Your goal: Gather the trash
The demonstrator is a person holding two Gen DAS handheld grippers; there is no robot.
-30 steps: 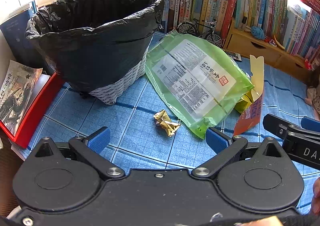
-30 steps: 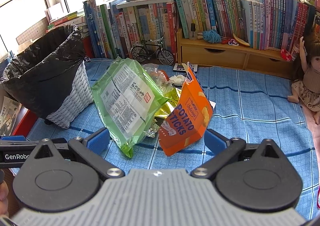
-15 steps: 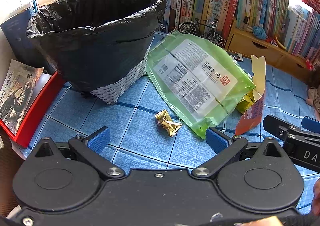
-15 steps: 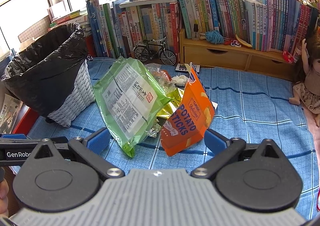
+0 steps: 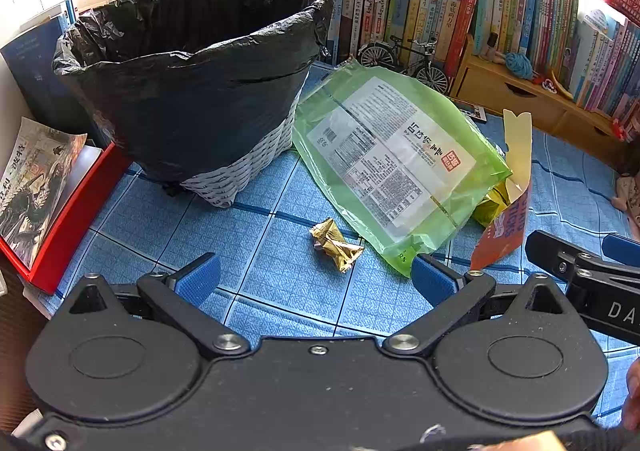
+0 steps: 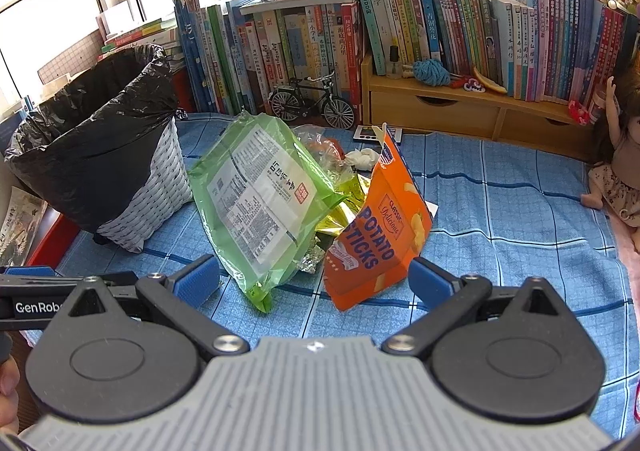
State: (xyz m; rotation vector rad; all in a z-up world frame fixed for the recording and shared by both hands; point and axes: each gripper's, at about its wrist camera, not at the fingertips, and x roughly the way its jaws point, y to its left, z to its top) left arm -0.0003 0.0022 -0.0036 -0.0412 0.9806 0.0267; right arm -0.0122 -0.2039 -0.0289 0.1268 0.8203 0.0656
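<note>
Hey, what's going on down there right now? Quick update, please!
Both grippers, left and right, open, empty. Gold wrapper, green bag, orange box on the blue cloth, not yet in the bin. Nothing in the way.

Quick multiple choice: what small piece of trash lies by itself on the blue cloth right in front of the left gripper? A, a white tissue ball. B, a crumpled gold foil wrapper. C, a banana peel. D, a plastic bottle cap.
B: a crumpled gold foil wrapper lies alone on the blue cloth, just ahead of the open left gripper and beside the lower edge of the green bag.
</note>
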